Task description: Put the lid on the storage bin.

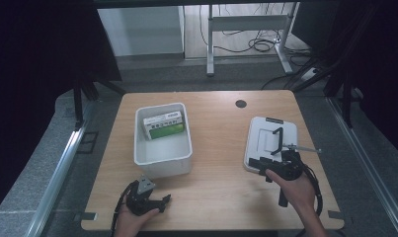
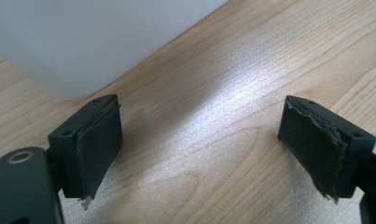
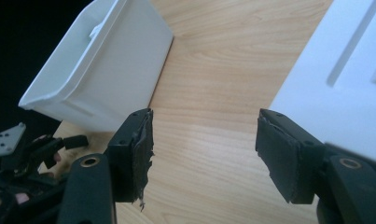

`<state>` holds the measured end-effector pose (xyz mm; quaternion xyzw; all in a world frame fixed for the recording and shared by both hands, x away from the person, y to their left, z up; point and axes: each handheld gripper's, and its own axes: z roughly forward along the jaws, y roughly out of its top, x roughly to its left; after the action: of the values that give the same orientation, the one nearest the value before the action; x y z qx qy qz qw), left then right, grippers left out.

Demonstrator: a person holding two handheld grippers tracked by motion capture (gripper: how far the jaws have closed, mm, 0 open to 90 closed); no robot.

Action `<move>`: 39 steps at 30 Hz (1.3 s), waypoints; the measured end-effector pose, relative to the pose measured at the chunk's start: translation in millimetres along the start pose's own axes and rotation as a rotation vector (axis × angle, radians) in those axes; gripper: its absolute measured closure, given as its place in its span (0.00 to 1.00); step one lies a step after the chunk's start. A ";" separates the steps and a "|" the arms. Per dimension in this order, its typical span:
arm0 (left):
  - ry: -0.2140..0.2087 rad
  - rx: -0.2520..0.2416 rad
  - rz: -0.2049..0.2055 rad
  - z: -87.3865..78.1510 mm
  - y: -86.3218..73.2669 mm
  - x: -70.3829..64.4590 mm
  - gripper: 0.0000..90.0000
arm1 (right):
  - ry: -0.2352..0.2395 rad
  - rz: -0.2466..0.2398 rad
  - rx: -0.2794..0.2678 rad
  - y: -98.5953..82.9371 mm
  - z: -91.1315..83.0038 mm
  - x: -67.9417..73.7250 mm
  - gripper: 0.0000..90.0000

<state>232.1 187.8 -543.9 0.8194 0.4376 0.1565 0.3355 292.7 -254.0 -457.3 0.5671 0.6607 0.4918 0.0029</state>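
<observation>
1. A white plastic bin (image 1: 163, 157) is seen on the wooden table (image 1: 221, 192), just ahead of the left gripper (image 1: 163, 200). A green-and-white carton (image 1: 163, 124) is lying inside it, against the wall farthest from that gripper.

2. The left gripper is held low at the near edge of the table. Its jaws are spread wide and nothing is held between them. In the left gripper view, bare wood is seen between the pads (image 2: 99, 144), and the bin's white wall (image 2: 97, 42) rises just beyond them.

3. The right gripper (image 1: 268, 170) is held at the near edge of the white lid (image 1: 265, 131), which lies flat on the table with its black handle (image 1: 277, 134) up. Its jaws are likewise spread and empty. In the right gripper view, the lid (image 3: 344, 88) is seen just beside the right-hand jaw, and the bin (image 3: 101, 74) is farther off to the left, with table between.

4. The work in hand is judged to be the closing of the bin. The carton is already placed inside, so the loading is taken as done.

5. The lid is not yet gripped and lies well apart from the bin. Gripping it, carrying it across to the left gripper's side and seating it on the rim are judged to be left.
</observation>
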 end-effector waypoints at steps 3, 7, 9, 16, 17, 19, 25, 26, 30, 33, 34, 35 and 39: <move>0.000 0.000 0.000 0.0 -0.1 0.0 0.15 | -0.001 0.010 0.000 3.7 -0.1 -1.3 0.41; 0.001 -0.001 -0.001 -0.3 -0.5 -0.3 0.15 | -0.004 0.029 -0.002 13.5 1.5 -5.5 0.41; 0.001 -0.001 -0.001 -0.5 -0.7 -0.4 0.15 | -0.027 0.030 0.013 20.8 3.7 -6.7 0.41; 0.002 -0.002 -0.002 -0.5 -0.9 -0.6 0.15 | -0.060 0.022 0.043 39.6 3.6 0.5 0.41; 0.003 -0.002 -0.003 -0.6 -0.9 -0.7 0.15 | -0.060 0.022 0.043 39.6 3.6 0.5 0.41; 0.004 -0.002 -0.003 -0.7 -1.1 -0.9 0.15 | -0.072 0.028 0.055 47.6 3.9 1.2 0.41; 0.005 -0.002 -0.004 -0.8 -1.1 -1.2 0.15 | -0.107 0.035 0.071 60.8 4.7 0.0 0.41; 0.005 -0.002 -0.004 -0.8 -1.1 -1.1 0.15 | -0.112 0.036 0.075 62.6 4.8 -0.1 0.41; 0.005 -0.002 -0.005 -0.9 -1.2 -1.2 0.15 | -0.123 0.044 0.079 67.6 5.3 -1.4 0.41; 0.006 -0.001 -0.005 -1.0 -1.2 -1.3 0.15 | -0.140 0.054 0.082 72.5 5.7 -3.9 0.42; 0.006 -0.001 -0.005 -1.0 -1.3 -1.4 0.15 | -0.149 0.058 0.087 75.7 5.7 -5.9 0.42; 0.006 -0.001 -0.005 -1.0 -1.3 -1.4 0.15 | -0.149 0.058 0.087 75.7 5.7 -5.9 0.42; 0.006 -0.001 -0.005 -1.0 -1.3 -1.4 0.15 | -0.173 0.072 0.099 81.3 6.3 -11.2 0.43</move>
<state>230.0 187.6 -544.0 0.8176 0.4407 0.1585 0.3350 361.0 -268.6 -413.7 0.6303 0.6606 0.4075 0.0143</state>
